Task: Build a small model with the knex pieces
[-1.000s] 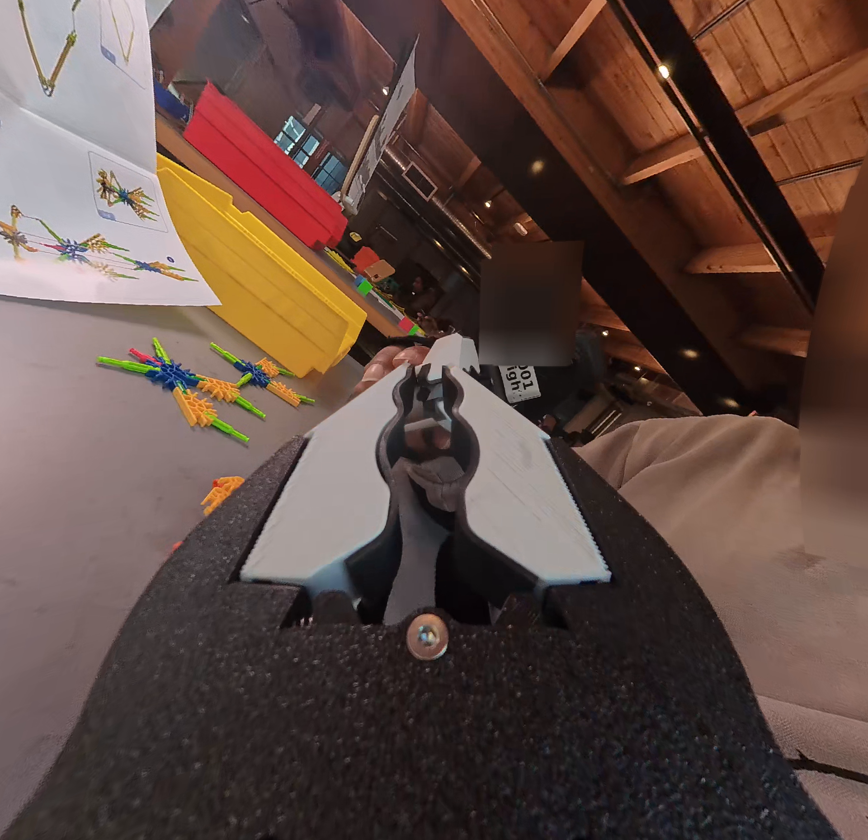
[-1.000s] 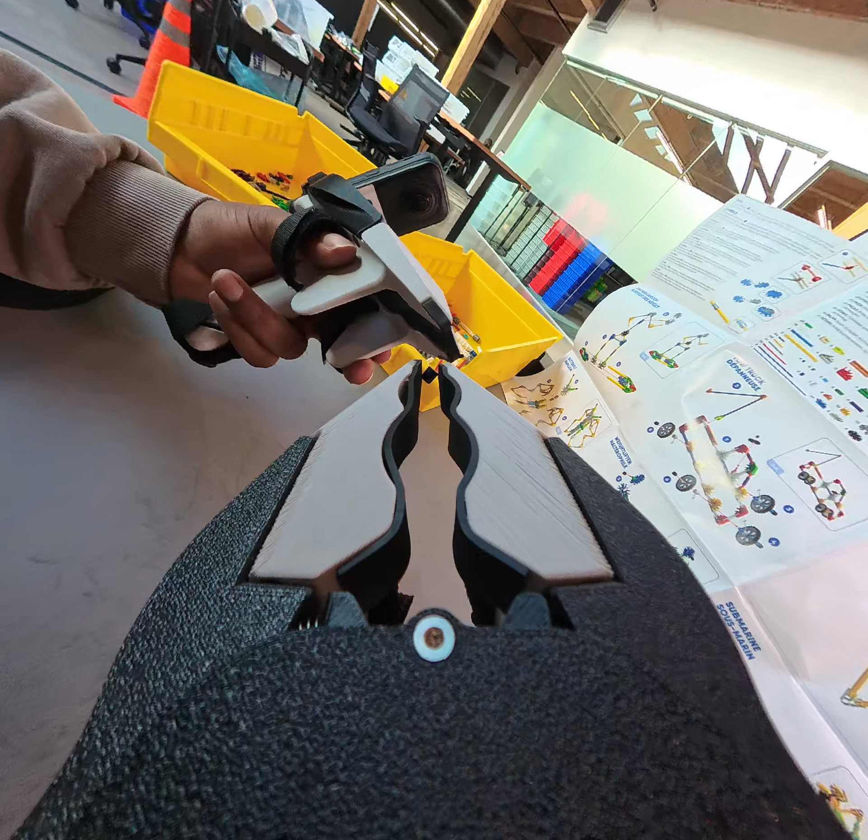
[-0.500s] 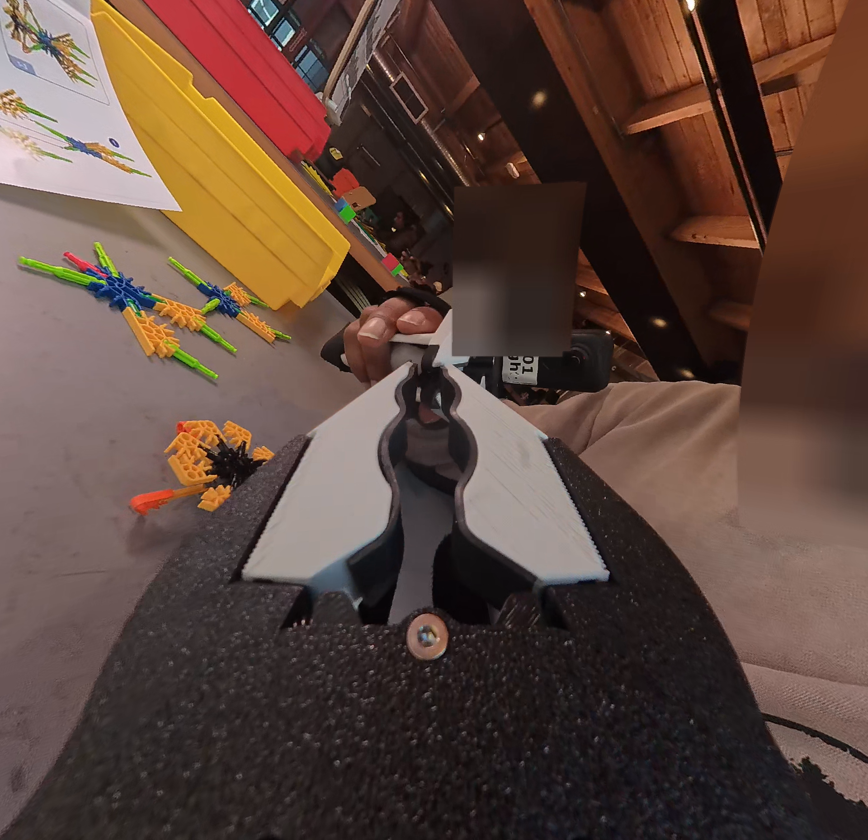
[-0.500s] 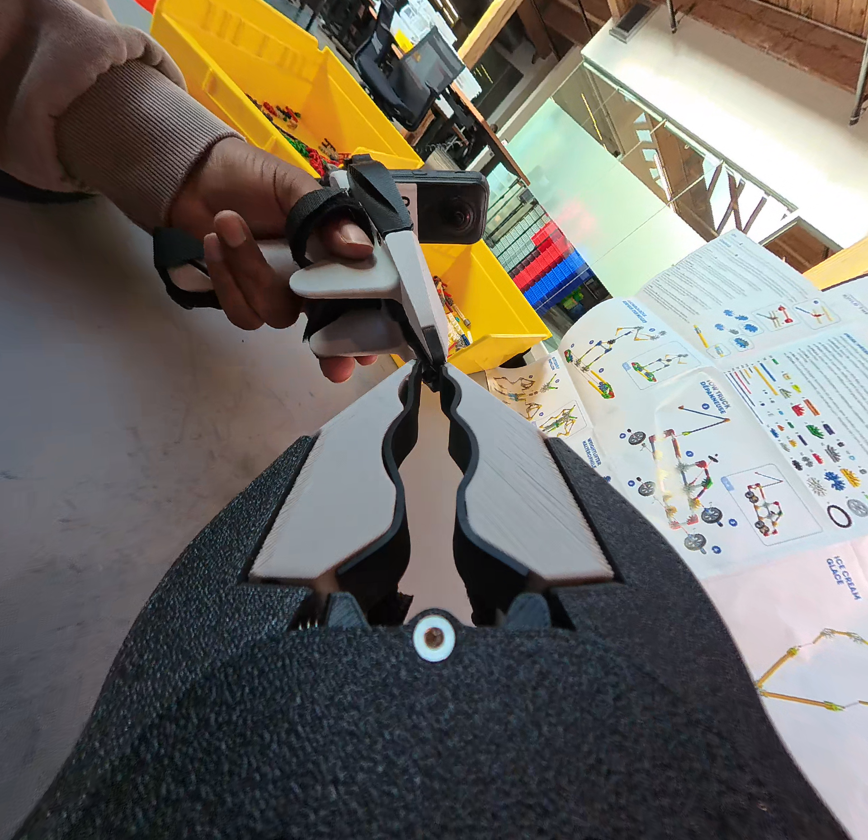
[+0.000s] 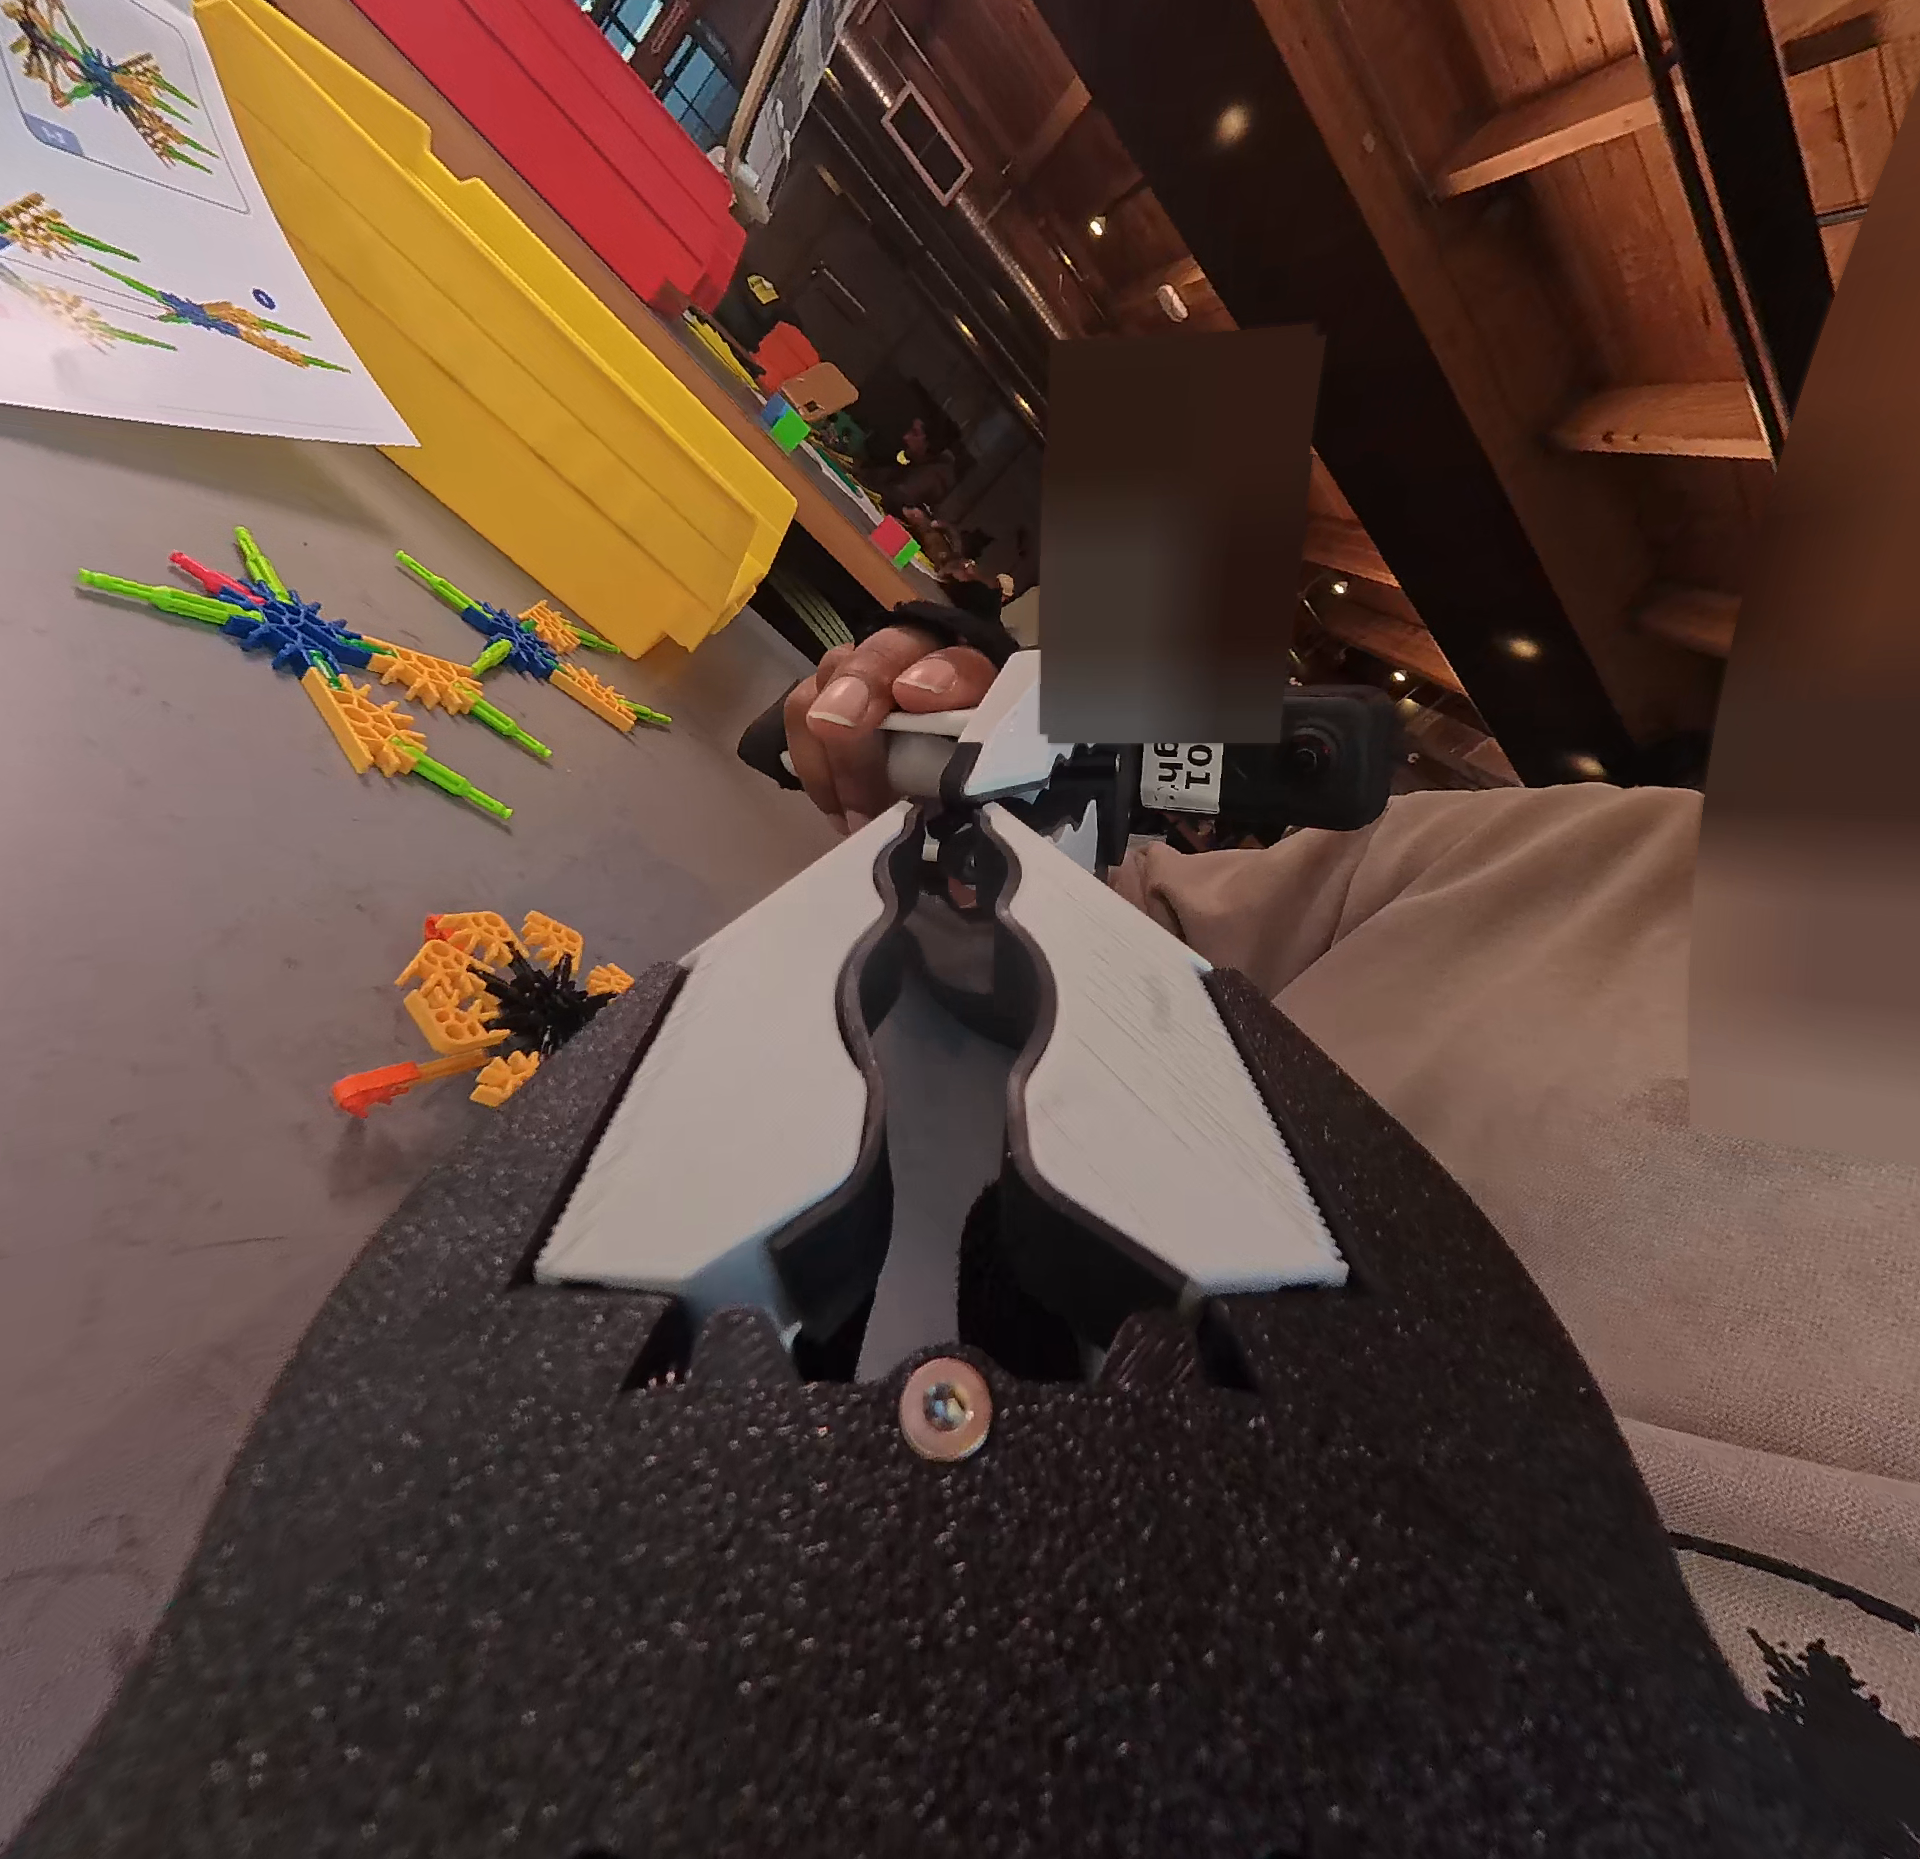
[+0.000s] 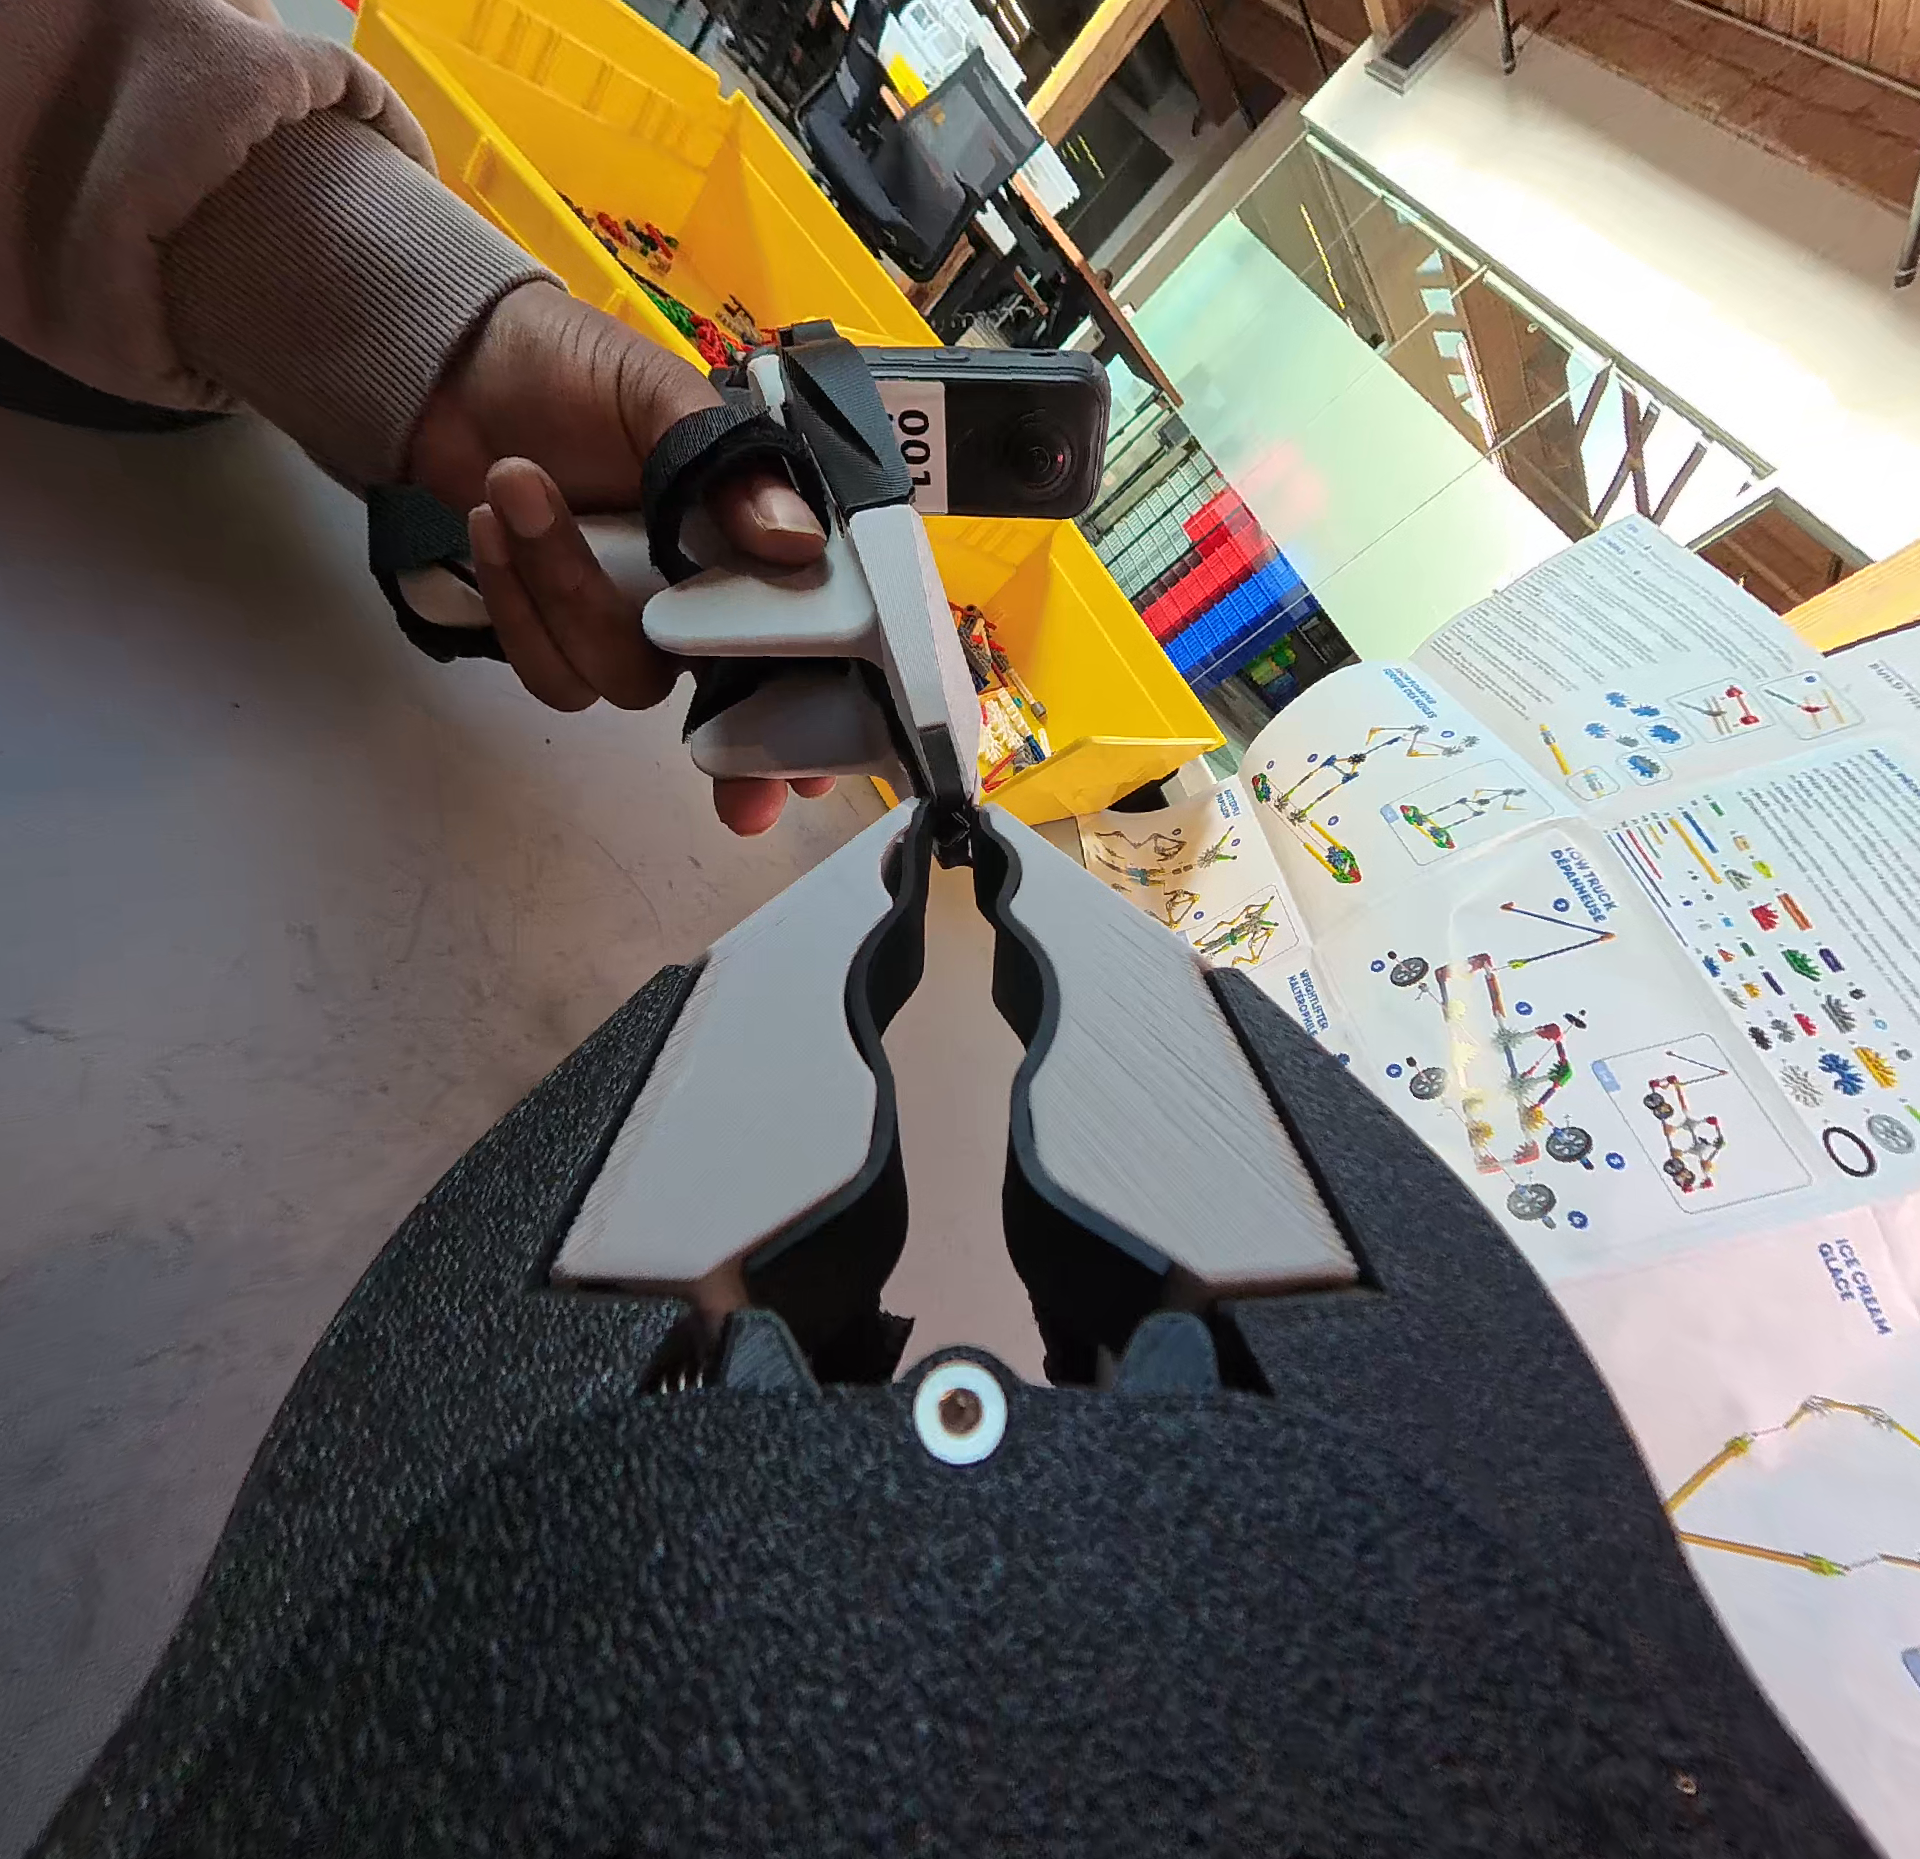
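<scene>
My left gripper (image 5: 948,841) and my right gripper (image 6: 950,835) meet tip to tip above the grey table (image 5: 156,978). Each has its jaws nearly closed on the same small black piece (image 6: 951,851), which also shows in the left wrist view (image 5: 954,864). In the right wrist view the left gripper (image 6: 948,786) points down onto my right fingertips, held by a hand (image 6: 561,479) in a beige sleeve. In the left wrist view the right gripper (image 5: 971,775) comes in from behind, with a hand (image 5: 873,697) on it. Most of the piece is hidden by the fingers.
An orange and black connector cluster (image 5: 499,999) lies by my left gripper. Two blue, green and orange star assemblies (image 5: 301,635) lie farther left. A yellow bin (image 5: 540,375) and red bin (image 5: 582,116) stand behind. A yellow parts bin (image 6: 1101,666) and instruction sheets (image 6: 1558,874) lie near my right gripper. Both grippers' tips are close together, under 4 cm apart.
The two grippers have closed in until their tips meet on the small black piece. The left gripper has tilted to point down at the right one. The orange and black cluster has come into view.
</scene>
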A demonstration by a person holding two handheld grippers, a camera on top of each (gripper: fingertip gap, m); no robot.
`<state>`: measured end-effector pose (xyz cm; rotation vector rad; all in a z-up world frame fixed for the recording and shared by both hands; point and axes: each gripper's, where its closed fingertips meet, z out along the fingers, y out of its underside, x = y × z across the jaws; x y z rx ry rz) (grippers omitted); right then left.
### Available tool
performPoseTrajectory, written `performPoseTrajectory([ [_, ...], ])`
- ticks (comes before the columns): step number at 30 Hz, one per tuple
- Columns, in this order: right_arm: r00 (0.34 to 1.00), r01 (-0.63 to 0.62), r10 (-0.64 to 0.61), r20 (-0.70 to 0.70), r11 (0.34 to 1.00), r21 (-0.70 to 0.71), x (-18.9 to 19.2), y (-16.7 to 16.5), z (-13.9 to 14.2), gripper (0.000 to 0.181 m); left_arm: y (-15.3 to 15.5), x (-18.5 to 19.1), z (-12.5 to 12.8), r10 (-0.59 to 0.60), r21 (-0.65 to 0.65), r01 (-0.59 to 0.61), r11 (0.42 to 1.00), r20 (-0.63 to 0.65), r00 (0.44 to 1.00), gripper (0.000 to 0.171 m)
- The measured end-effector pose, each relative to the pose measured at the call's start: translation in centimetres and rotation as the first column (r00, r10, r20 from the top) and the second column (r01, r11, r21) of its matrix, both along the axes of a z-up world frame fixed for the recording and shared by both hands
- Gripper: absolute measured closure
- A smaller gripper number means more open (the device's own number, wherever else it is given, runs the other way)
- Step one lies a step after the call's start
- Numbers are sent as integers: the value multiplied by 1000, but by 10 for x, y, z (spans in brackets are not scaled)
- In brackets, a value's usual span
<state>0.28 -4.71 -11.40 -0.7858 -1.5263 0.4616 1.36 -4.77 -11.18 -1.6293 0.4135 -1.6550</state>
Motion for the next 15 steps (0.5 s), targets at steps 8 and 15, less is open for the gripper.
performPoseTrajectory([
  [8,1000,-15,14,-22,1000,-17,1,-4,5,176,-3,0,6,-29,-8,29,1000,39,999,166],
  [15,984,-54,24,-176,984,-172,3,-8,34,171,-5,-6,33,-57,-69,83,994,319,946,166],
])
